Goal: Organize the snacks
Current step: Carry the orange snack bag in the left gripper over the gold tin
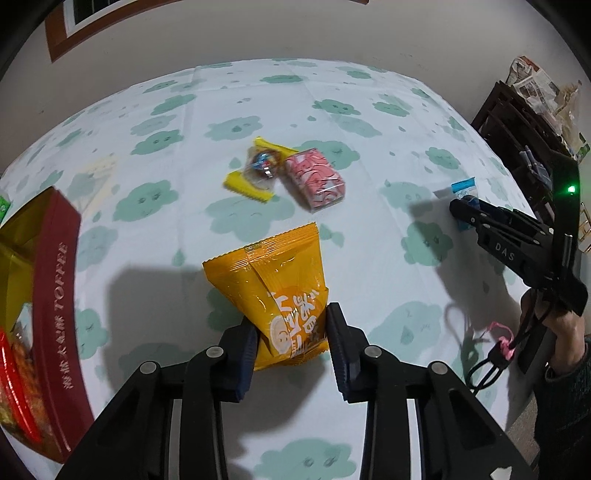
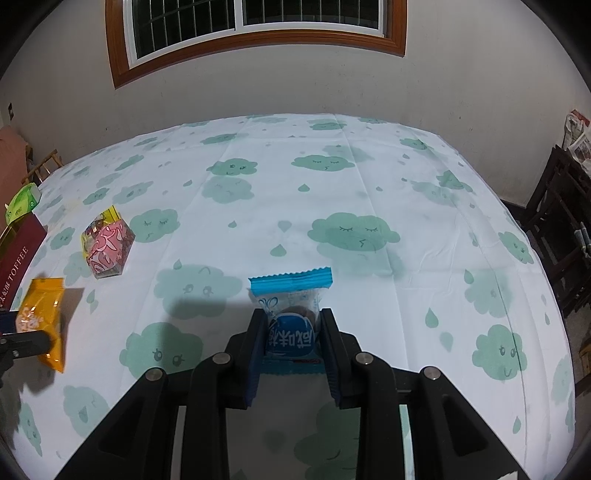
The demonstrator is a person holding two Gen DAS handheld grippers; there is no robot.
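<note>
My left hand-held gripper [image 1: 291, 338] is narrowed onto the orange snack packet [image 1: 275, 291], both pads pressing its lower end, the rest jutting forward above the desk [image 1: 258, 92]. My right hand-held gripper [image 2: 292, 334] is clamped tight on the blue-and-white snack packet [image 2: 291, 306], whose crimped blue edge points away from me. Only the left wrist view shows the dark red toffee box [image 1: 55, 314] open beside me, with packets inside, and the person's hand [image 1: 569, 325] on the right tool. Only the right wrist view shows the green packet [image 2: 22, 203] and the window [image 2: 255, 18]. The pink snack box [image 1: 316, 179] touches a yellow-edged clear packet [image 1: 258, 170] mid-desk, well apart from both grippers.
</note>
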